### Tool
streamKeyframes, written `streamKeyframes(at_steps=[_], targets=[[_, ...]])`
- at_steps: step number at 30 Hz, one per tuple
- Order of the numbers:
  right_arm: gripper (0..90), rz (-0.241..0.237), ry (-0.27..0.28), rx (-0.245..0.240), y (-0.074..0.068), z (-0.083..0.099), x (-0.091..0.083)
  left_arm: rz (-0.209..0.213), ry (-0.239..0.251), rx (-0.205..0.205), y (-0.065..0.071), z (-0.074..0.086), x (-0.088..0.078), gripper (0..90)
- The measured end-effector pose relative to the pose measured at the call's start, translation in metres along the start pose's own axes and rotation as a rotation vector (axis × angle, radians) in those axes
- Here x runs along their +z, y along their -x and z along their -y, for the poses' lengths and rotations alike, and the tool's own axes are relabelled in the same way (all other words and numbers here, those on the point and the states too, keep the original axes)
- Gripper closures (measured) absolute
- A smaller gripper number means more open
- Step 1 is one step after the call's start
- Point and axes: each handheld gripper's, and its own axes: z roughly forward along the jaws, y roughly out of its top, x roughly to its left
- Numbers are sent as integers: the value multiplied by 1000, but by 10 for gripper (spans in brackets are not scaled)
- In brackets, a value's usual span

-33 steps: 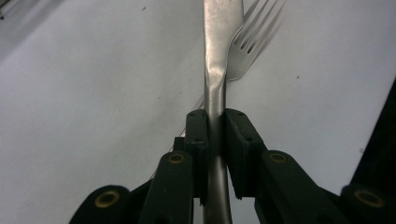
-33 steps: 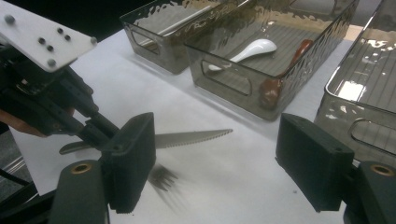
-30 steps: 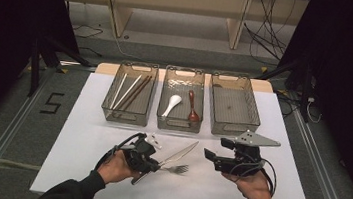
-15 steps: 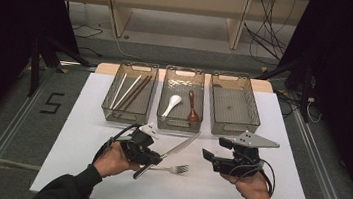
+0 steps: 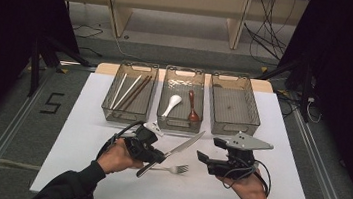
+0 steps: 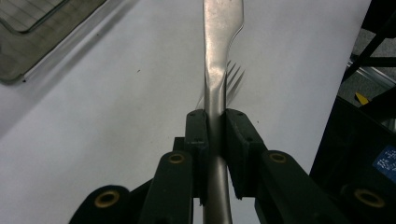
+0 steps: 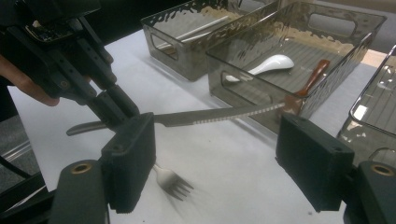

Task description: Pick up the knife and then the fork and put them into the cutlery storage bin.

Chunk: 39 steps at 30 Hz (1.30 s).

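Observation:
My left gripper [image 5: 156,155] is shut on the handle of a steel table knife [image 5: 185,143], held above the white table with the blade pointing toward the bins. The left gripper view shows the jaws [image 6: 215,126] clamped on the knife [image 6: 219,46], and fork tines [image 6: 235,77] below it. A steel fork [image 5: 174,169] lies flat on the table under the knife. At the right, my right gripper [image 5: 203,159] is open and holds nothing. In its view its jaws [image 7: 215,154] stand wide apart, with the knife [image 7: 219,114] and fork [image 7: 173,183] ahead.
Three clear bins stand in a row at the table's far side. The left bin [image 5: 127,119] holds chopsticks, the middle bin [image 5: 179,126] a white spoon [image 5: 172,104] and a brown spoon [image 5: 192,109], and the right bin [image 5: 234,131] is bare.
My left gripper has lifted the knife a little up and toward the bins. The fork stays where it lay. The right gripper has hardly moved.

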Motion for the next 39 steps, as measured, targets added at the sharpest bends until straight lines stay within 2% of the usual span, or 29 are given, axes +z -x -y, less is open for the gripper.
streamKeyframes(at_steps=[16,20,24,31,39], targets=[[294,11,9,10,3,1,-4,-17,59,-19,-5,-14,0,793],[295,10,13,7,3,1,-5,-14,61,-23,-7,-16,-1,793],[294,5,10,-1,1,1,-3,-15,48,-11,-7,-16,-1,793],[295,-2,-2,-82,-9,-3,1,3,18,17,-1,-19,5,793],[304,-23,-65,-278,-28,-6,12,34,-46,78,10,-20,13,792]])
